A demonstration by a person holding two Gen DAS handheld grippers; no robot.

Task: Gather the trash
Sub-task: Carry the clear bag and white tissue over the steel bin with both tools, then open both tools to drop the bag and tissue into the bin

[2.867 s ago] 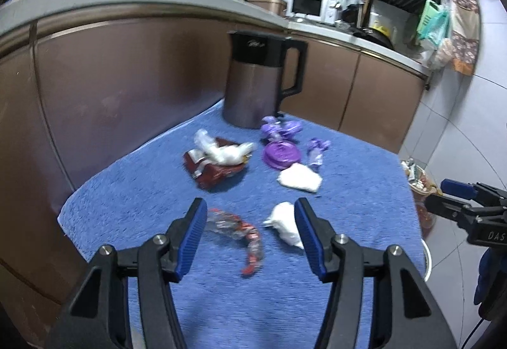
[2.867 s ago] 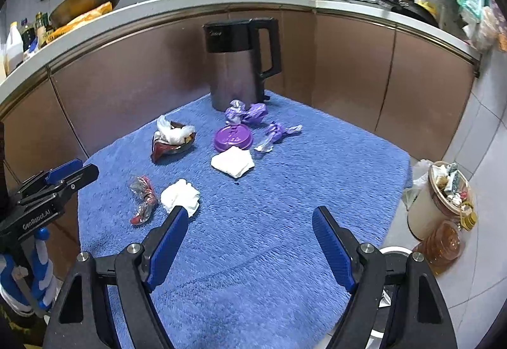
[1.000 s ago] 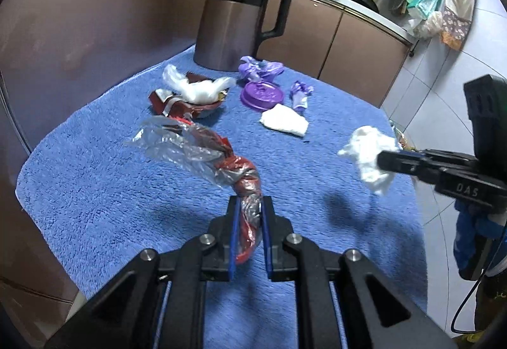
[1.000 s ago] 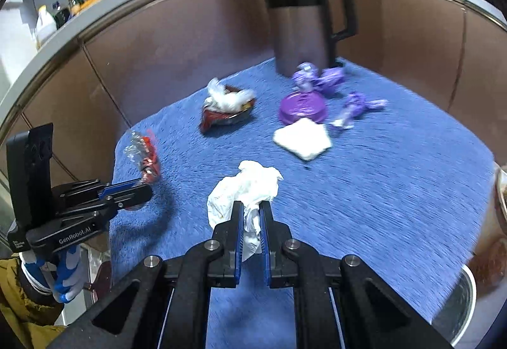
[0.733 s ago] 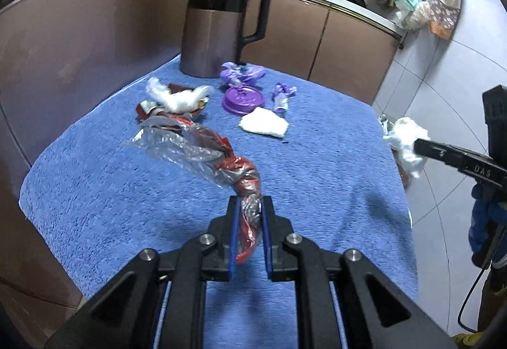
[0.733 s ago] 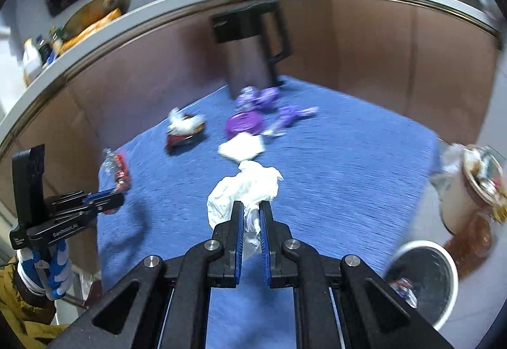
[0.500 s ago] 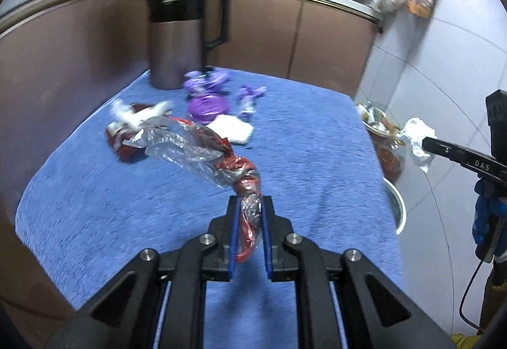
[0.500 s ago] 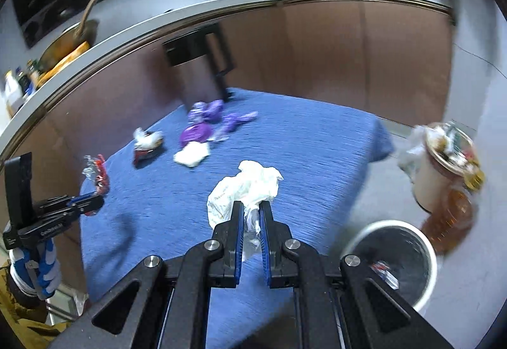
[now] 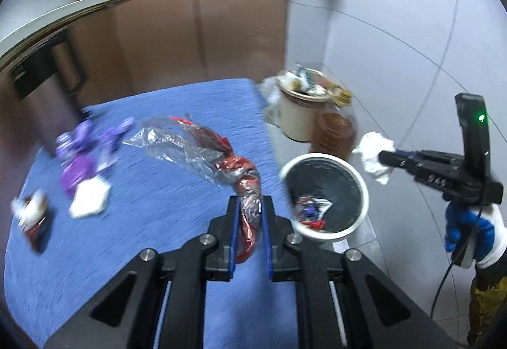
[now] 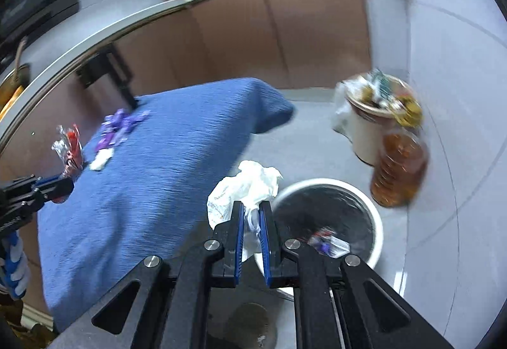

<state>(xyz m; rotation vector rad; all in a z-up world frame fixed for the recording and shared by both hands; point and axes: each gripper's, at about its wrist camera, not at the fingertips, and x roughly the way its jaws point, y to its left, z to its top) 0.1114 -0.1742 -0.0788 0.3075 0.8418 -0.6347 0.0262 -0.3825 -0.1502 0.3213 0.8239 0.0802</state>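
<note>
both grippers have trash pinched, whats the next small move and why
Probably carry the right hand-held gripper a little further over the white bin and open it. Its crumpled tissue hangs near the bin's rim, not clearly over the opening; the left hand-held gripper with its plastic wrapper follows.

brown cabinet fronts (image 9: pixel 202 32) are seen beneath a pale curved countertop (image 10: pixel 152 13). the floor (image 9: pixel 396 32) is laid in large grey-white tiles. a blue towel-covered table (image 10: pixel 177 152) is set before the cabinets.
</note>
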